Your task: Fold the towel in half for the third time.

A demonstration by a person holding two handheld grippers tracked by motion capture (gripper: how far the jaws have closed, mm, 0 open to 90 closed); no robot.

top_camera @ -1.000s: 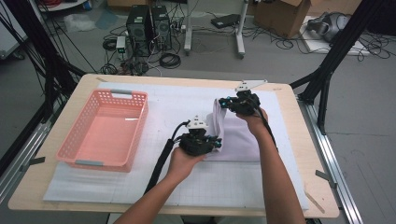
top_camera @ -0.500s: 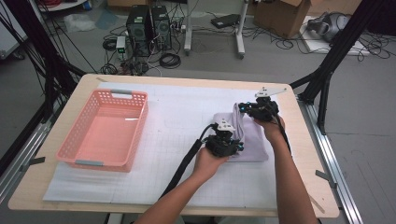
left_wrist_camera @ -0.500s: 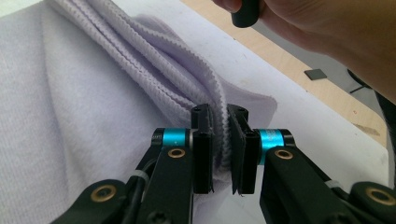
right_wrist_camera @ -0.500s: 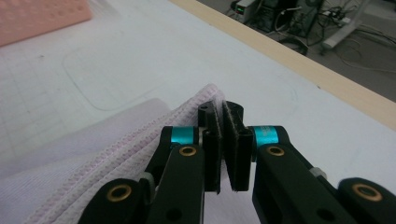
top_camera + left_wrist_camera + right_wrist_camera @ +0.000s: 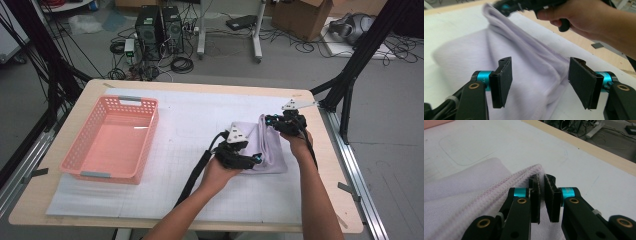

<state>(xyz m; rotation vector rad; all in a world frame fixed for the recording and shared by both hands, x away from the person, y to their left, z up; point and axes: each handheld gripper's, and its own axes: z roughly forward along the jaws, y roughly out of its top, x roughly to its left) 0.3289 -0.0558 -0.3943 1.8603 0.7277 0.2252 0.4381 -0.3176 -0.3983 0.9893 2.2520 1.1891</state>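
The left gripper (image 5: 248,159) rested on the folded lilac cloth (image 5: 270,150) on the counter (image 5: 320,210). In the left gripper view its jaws, just opening, stood apart over the cloth. The right gripper (image 5: 542,192) pinched the cloth's hem.

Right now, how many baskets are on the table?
1. The pink basket sits on the table's left side, apart from the lavender cloth at the right. Nothing in view hides a second one.

Cloth (image 5: 529,82) cut off at bottom edge (left gripper view) — top blurred.
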